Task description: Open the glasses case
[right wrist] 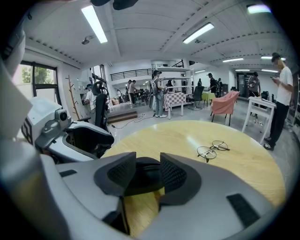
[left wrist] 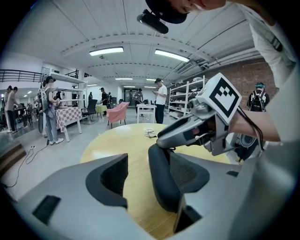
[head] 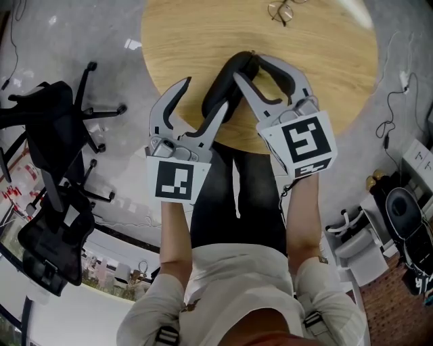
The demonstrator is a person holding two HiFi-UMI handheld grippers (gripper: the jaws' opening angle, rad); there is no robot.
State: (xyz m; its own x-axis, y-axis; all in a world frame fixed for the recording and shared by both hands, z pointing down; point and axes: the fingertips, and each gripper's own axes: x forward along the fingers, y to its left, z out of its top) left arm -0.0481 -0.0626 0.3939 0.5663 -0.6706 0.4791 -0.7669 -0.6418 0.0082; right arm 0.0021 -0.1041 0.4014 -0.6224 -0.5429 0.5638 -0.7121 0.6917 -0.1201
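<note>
A black glasses case (head: 220, 91) lies on the round wooden table (head: 325, 61) near its front edge. My right gripper (head: 247, 65) reaches over the case's far end. In the right gripper view both pads sit against the case (right wrist: 140, 171), which fills the narrow gap between them. My left gripper (head: 206, 92) stands wide open at the case's near end. In the left gripper view the case (left wrist: 161, 187) rests against the right-hand pad and the left-hand pad is well clear. I cannot tell whether the lid is lifted.
A pair of wire-rimmed glasses (head: 281, 10) lies on the far side of the table. Black office chairs (head: 47, 135) stand on the floor to the left. Bins and cables (head: 399, 203) crowd the right. People stand among the shelves far behind.
</note>
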